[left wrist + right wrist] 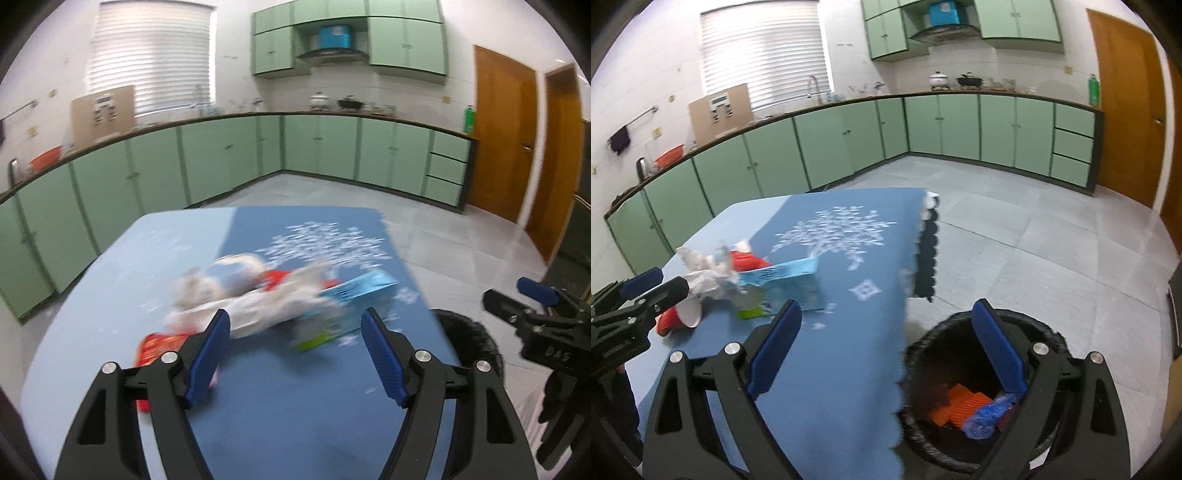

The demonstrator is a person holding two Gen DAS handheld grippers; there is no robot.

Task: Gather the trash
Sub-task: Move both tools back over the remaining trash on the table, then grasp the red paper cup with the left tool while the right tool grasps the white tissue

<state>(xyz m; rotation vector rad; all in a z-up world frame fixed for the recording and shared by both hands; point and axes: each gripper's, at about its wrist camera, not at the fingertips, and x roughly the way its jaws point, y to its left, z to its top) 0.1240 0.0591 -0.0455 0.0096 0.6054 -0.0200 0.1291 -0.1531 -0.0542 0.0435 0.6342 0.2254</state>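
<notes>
Tabletop [849, 332] under a blue cloth fills the middle of both views, with the black-lined trash bin [1049, 332] standing on the floor just beside its right edge; orange and blue scraps already lie inside. Next in size is the heap of trash [258, 302] on the cloth: a light blue carton [790, 284] lying on its side, long axis running left to right across the tabletop, crumpled white paper [705, 277] and a tipped red cup [676, 317] to its left. The left gripper [295, 354] points straight at this heap, jaws apart and empty, the pile just beyond the tips. The right gripper [886, 347], jaws also apart and empty, straddles the cloth edge and the bin. By my reading the left hand is nearer the heap.
</notes>
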